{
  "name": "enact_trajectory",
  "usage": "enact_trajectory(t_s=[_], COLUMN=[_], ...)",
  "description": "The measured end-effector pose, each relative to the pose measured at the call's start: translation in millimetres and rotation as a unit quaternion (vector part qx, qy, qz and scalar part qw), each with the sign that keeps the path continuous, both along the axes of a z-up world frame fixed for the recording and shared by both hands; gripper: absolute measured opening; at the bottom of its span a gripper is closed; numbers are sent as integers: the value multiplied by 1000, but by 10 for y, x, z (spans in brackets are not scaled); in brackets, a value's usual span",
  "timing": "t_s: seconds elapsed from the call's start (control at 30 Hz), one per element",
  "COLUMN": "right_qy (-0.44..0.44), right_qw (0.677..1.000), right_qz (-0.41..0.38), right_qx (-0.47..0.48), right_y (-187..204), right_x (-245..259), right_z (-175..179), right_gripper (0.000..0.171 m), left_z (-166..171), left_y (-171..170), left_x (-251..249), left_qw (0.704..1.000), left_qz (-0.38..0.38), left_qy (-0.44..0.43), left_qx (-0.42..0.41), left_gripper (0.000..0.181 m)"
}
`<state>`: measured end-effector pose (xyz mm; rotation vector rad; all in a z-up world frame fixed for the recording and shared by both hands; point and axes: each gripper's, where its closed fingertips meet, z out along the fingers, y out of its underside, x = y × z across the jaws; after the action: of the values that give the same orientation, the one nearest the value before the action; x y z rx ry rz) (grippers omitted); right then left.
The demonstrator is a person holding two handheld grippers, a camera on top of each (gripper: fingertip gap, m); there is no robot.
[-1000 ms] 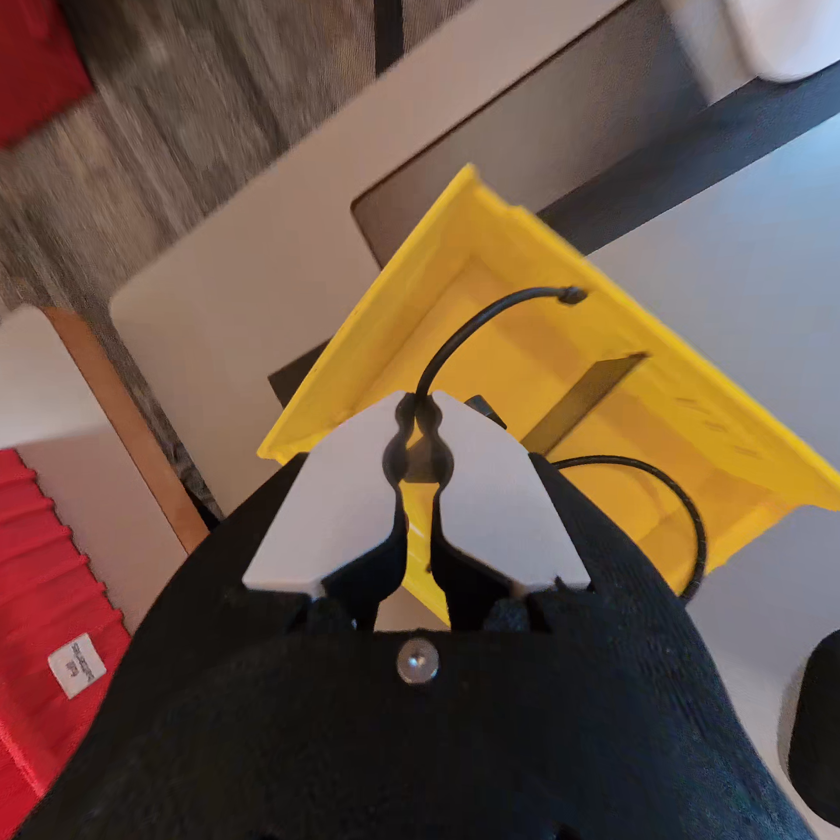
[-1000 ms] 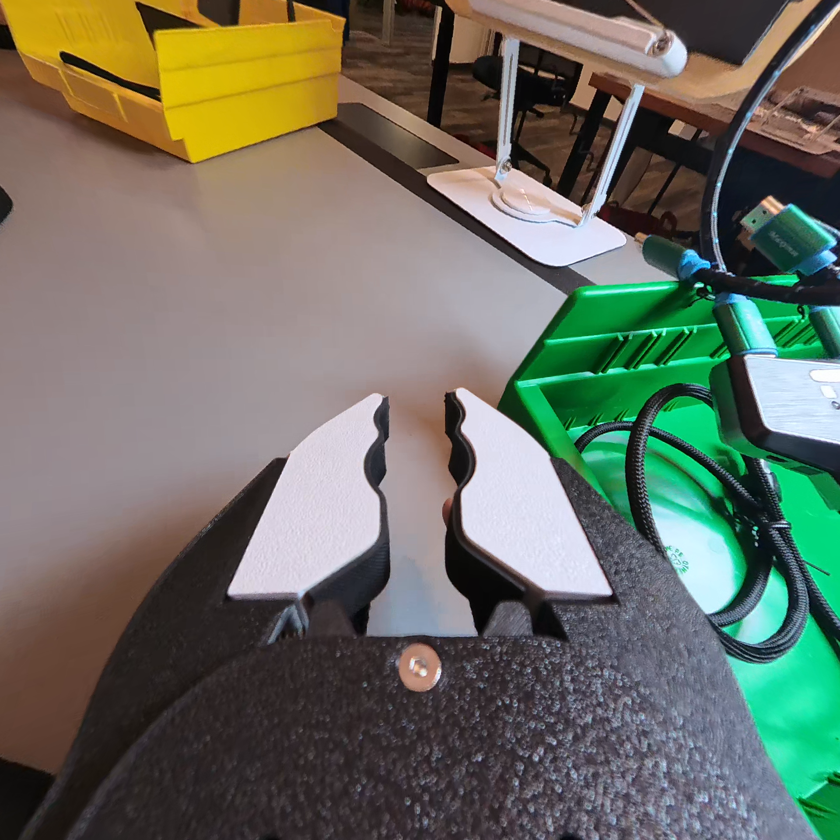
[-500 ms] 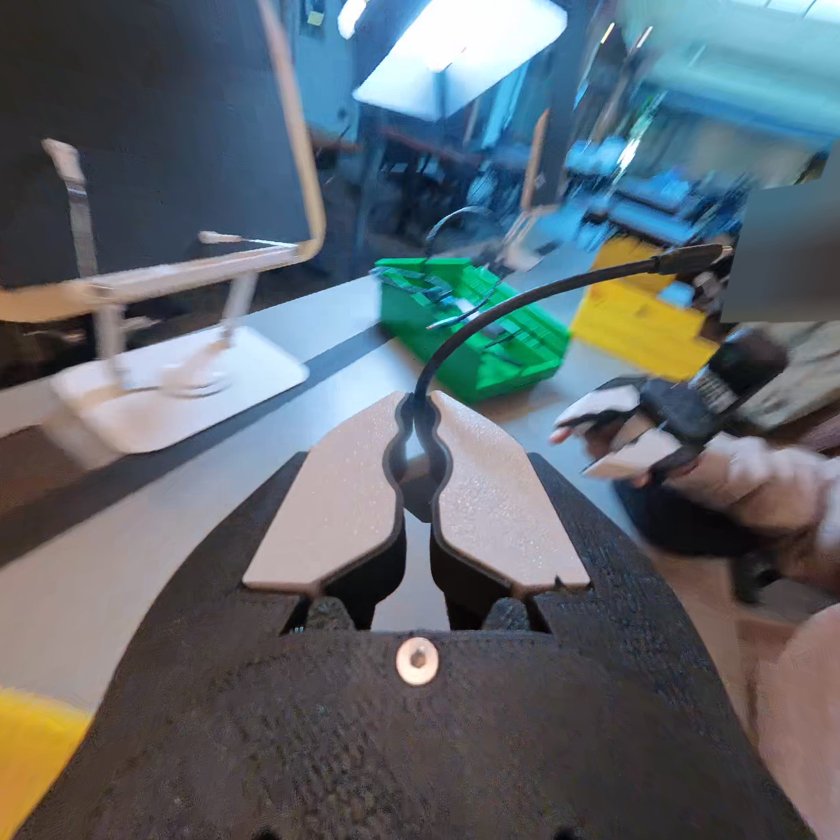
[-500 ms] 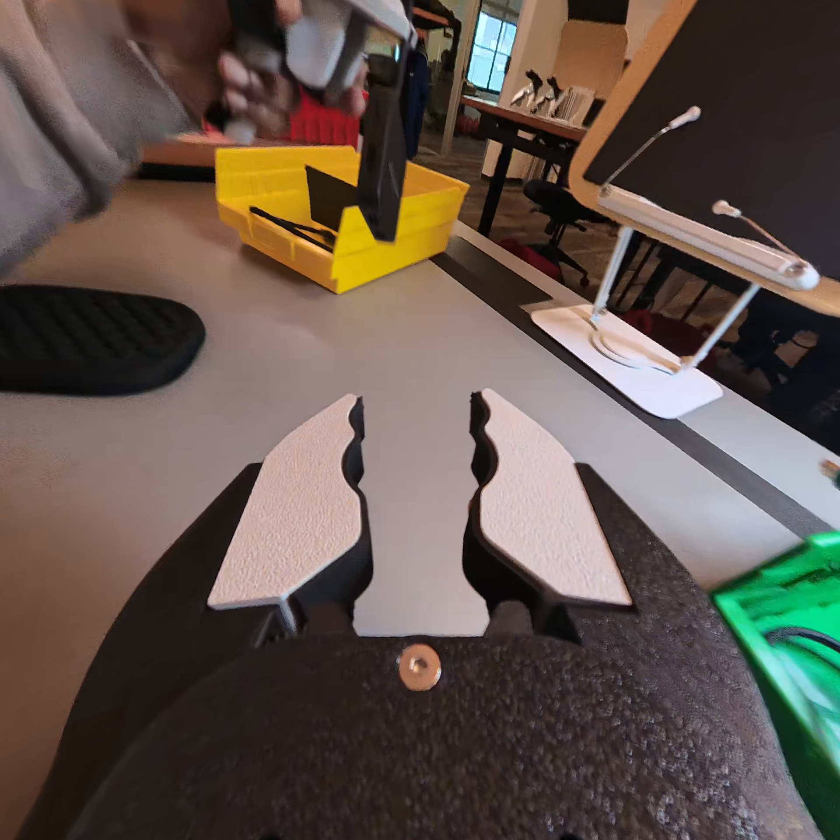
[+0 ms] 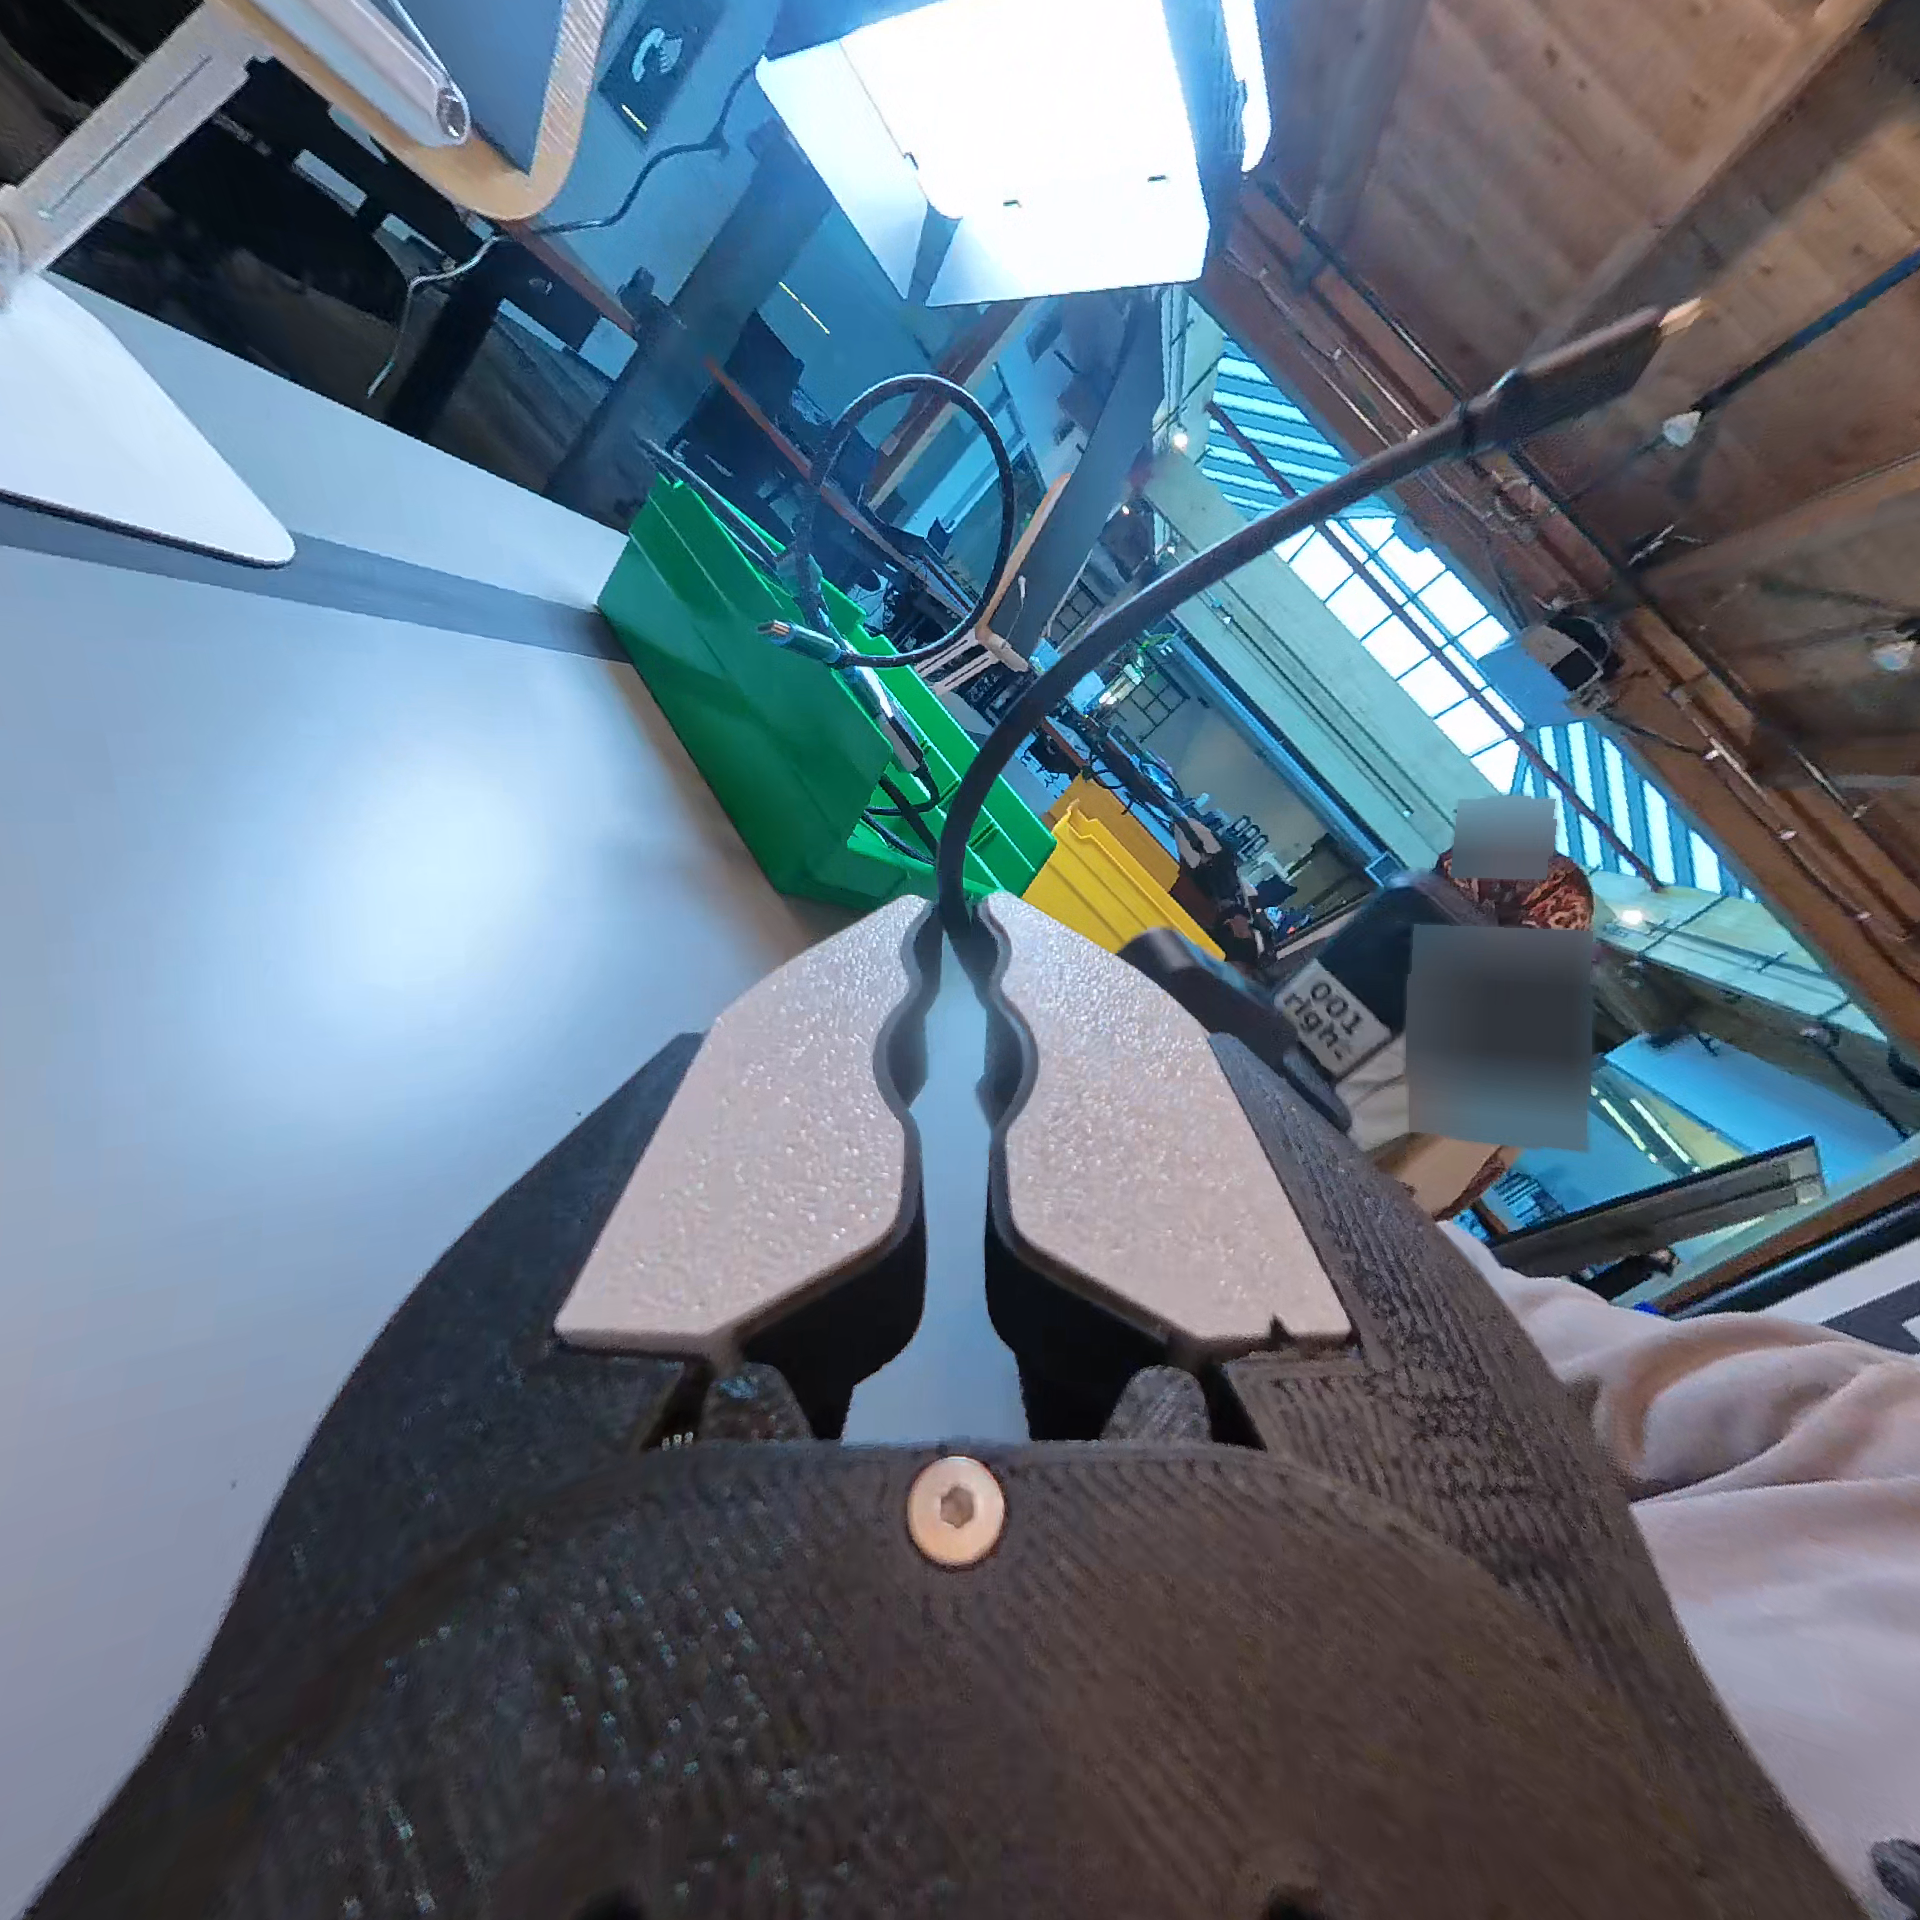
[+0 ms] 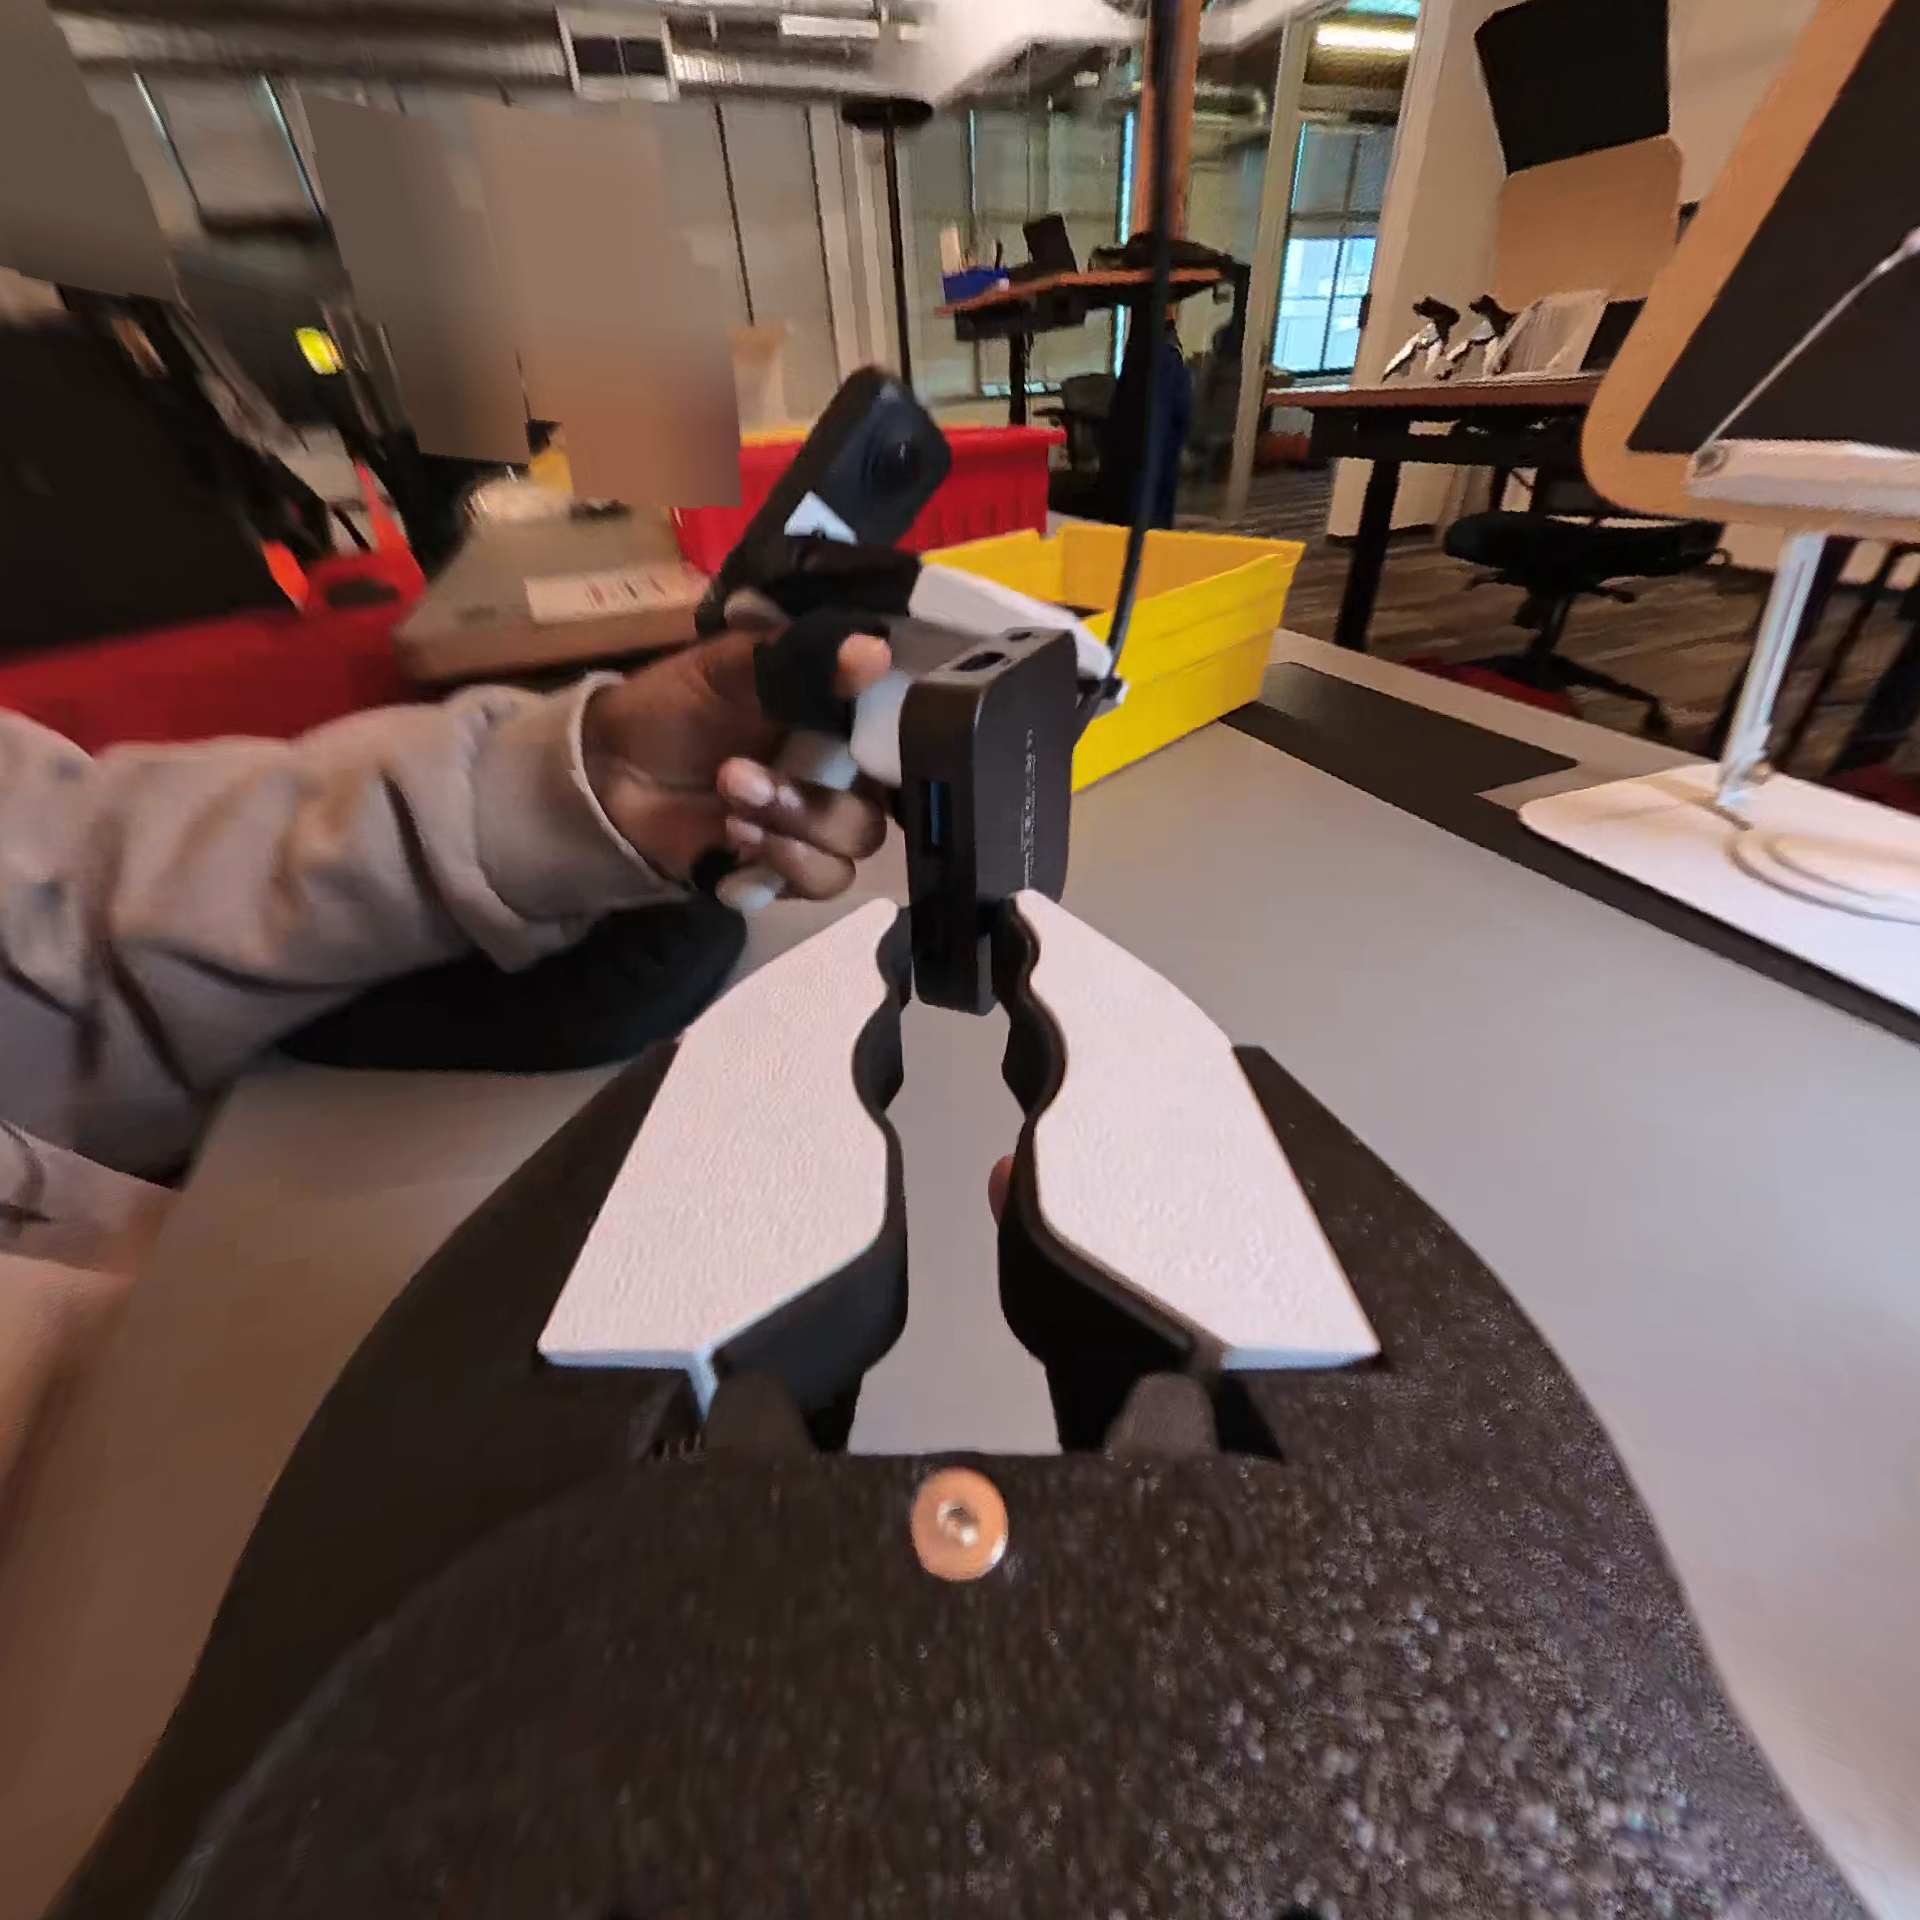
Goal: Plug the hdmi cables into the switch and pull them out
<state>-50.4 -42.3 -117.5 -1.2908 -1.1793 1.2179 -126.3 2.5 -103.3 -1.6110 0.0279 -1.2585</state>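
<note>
Since half a second ago I've swung the switch [image 6: 987,790] to frame centre, hanging by its own lead [image 5: 1143,613] pinched in my closed left gripper [image 5: 958,920]. My right gripper [image 6: 951,925], then empty over bare table, now has its fingers narrowed around the switch's lower end; whether they grip I cannot tell. Nothing is plugged yet: the HDMI cables [image 5: 904,644] sit in the green bin [image 5: 748,707] at upper centre.
</note>
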Motion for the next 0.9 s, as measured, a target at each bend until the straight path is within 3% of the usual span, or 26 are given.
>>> enact_trajectory(t_s=[0.17, 0.4, 0.47, 0.53, 0.63, 0.8, 0.9], right_qy=[62, 8, -6, -44, -67, -87, -80], right_qw=[993, 998, 999, 998, 997, 996, 989], right_qz=[16, -2, -10, -35, -43, 35, 107], right_qx=[-100, -62, -32, -7, -6, -5, -64], right_y=[166, 132, 125, 197, 222, -112, -348], right_x=[218, 82, 48, 37, 40, -93, -166], right_z=[151, -73, -113, -216, -303, -398, -418], right_gripper=[14, 24, 1, 3, 42, 70, 87], left_z=[-53, 16, -7, 1, 51, 189, 311], left_y=[-36, -61, -88, -105, -101, -186, -309], left_x=[136, 218, 322, 358, 290, 352, 493], left_qw=[999, 999, 1000, 1000, 1000, 997, 992], left_qz=[-5, 14, 3, -3, 4, -33, -75], left_qy=[41, -22, -16, -21, -25, -67, -84], left_qx=[13, -18, -21, -19, -8, 16, 54], left_gripper=[7, 6, 6, 6, 6, 6, 6])
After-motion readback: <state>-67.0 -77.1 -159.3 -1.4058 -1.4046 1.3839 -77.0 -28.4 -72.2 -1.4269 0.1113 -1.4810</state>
